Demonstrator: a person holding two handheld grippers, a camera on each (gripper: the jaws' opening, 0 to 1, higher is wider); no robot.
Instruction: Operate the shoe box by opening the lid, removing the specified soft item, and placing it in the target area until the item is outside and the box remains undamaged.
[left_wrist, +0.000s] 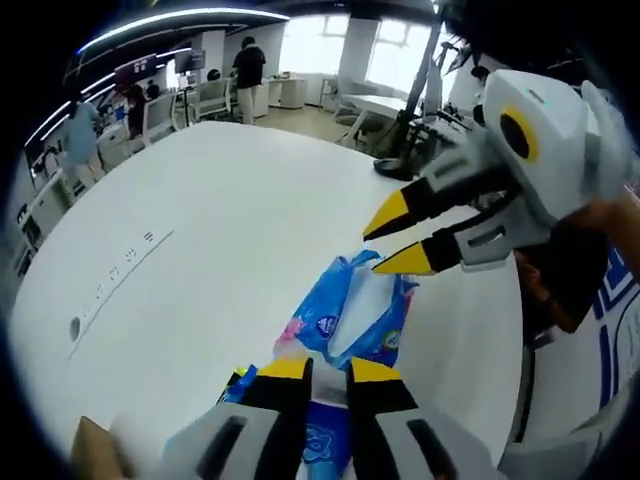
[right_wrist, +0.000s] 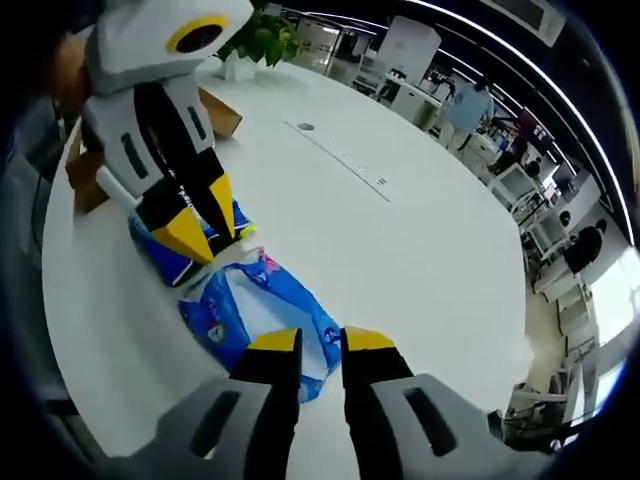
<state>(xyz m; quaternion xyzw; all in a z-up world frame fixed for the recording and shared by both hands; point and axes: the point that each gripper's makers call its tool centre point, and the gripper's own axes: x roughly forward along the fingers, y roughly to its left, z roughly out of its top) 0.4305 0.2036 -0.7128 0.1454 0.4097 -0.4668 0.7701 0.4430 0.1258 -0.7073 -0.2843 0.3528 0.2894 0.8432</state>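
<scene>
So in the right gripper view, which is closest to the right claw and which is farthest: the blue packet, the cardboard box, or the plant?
1. Blue packet: on the table just beyond the right claw, held by the left claw.
2. Cardboard box: farther back, upper left.
3. Plant: farthest, at the table's far end.

The white counter (left_wrist: 230, 220) has lots of free room past the blue soft pack (left_wrist: 355, 315). The left tool (right_wrist: 205, 228) and a brown box (right_wrist: 222, 110), maybe the shoe box, stand in the way on one side.
</scene>
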